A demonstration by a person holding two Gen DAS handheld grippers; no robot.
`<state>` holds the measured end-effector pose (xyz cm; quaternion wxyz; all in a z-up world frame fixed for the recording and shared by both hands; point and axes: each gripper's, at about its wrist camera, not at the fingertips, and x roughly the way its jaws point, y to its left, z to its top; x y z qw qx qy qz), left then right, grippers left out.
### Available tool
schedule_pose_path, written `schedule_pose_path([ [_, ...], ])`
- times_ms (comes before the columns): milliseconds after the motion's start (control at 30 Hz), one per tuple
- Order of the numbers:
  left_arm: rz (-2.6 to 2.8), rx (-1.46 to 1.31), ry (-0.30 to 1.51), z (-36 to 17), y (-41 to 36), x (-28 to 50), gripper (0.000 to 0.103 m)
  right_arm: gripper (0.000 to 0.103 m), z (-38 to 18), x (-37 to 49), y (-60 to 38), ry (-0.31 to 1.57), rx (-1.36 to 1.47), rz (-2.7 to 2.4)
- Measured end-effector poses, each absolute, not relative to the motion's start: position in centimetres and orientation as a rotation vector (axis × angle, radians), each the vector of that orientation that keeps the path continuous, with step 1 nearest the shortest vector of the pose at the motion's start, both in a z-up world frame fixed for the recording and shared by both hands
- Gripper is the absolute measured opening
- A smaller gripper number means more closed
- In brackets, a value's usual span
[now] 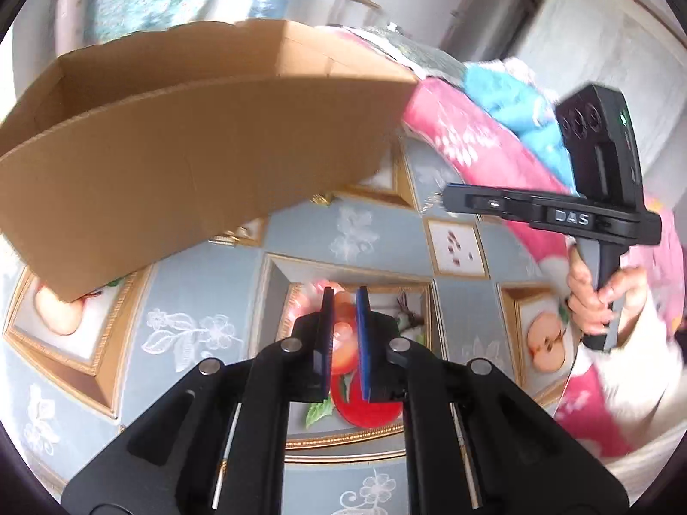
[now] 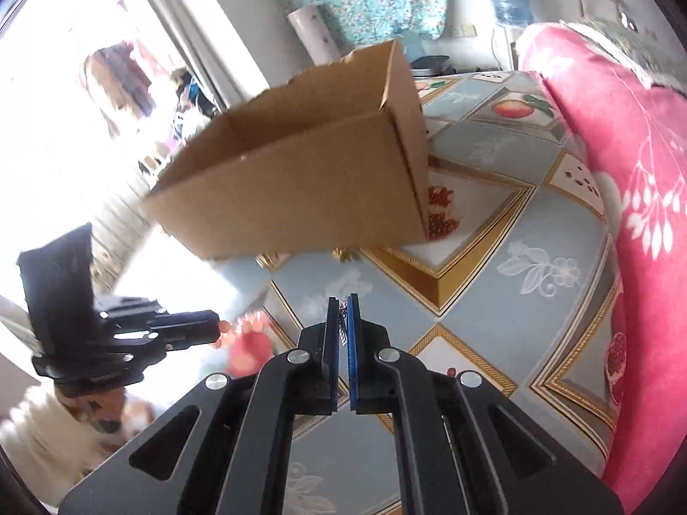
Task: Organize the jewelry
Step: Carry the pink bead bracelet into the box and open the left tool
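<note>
One word reads clearly: "DAS", in raised letters on the right gripper's [image 1: 448,199] black body, at the right of the left wrist view. No other writing legible.

Right gripper [image 2: 342,300], lower centre of its own view: blue pads pressed together, pinching a thin silvery chain [image 2: 342,322] that hangs down between them. Small, links too fine to make out.

Left gripper [image 1: 345,296], lower centre of its view: pads close together with a narrow gap, nothing between them.

Box [image 2: 296,180], plain brown cardboard, open-topped, upper centre; its inside not visible. A small gold-coloured piece [image 2: 345,254] lies at its lower edge.

Cloth [image 2: 506,266] beneath: blue-grey, gold-framed fruit prints. Pink blanket [image 2: 635,171] at right.
</note>
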<state>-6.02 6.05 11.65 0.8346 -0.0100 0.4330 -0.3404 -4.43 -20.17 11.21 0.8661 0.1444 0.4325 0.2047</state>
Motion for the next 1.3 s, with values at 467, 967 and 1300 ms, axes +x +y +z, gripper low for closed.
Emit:
schedule_pose_path([
  [467,-0.805,-0.246,0.822,20.4,6.5,-2.4,0.009,0.004,20.9,-1.3,-21.1,0.755,0.402,0.58],
  [967,-0.64,-0.254,1.181,18.4,3.8,14.4,0.009,0.004,18.7,13.8,-14.8,1.038,0.32,0.455],
  [1300,-0.436,-0.19,1.497,10.6,2.4,18.6,0.009,0.004,16.9,16.5,-11.5,1.134,0.14,0.372],
])
